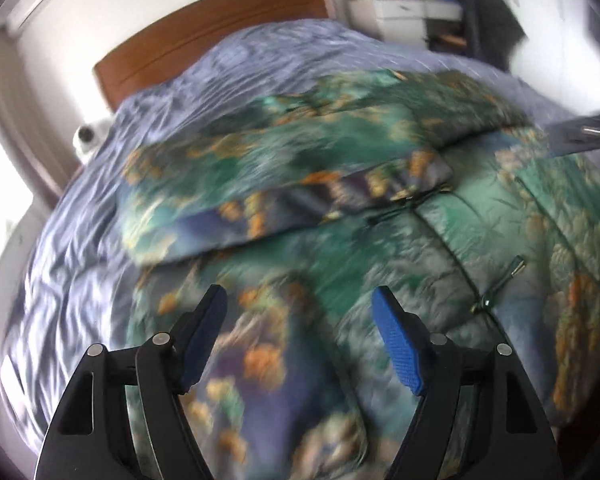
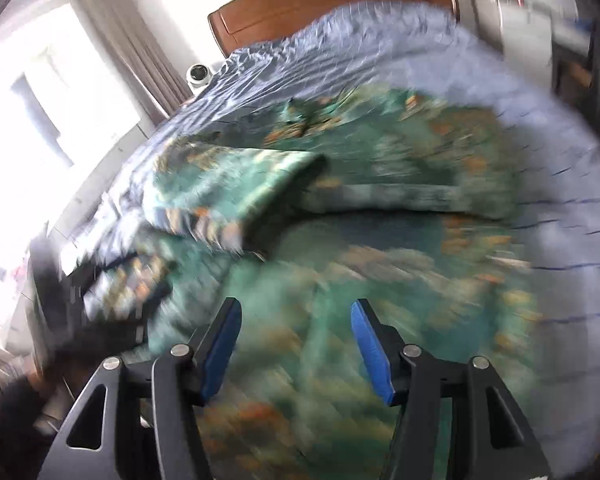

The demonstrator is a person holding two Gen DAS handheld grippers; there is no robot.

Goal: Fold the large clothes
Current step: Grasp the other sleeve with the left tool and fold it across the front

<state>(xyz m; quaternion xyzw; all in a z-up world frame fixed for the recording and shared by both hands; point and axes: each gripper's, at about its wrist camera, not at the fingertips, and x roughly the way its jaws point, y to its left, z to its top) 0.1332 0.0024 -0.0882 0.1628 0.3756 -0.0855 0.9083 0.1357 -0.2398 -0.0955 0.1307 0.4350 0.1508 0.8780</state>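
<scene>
Motion smears both views, worst from the right wrist, where the printed jacket (image 2: 340,264) dissolves into green and orange streaks and its seams cannot be traced. From the left wrist the jacket (image 1: 300,208) runs off the bottom and right edges, its lower part hidden behind the left gripper (image 1: 300,300). The cluttered shelf (image 1: 404,8) by the far wall is too blurred to read. The headboard (image 2: 332,4) is cut by the top edge.

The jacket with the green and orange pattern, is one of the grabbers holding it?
No. The left gripper and right gripper are both open above the jacket on the bed, with nothing between their fingers.
</scene>
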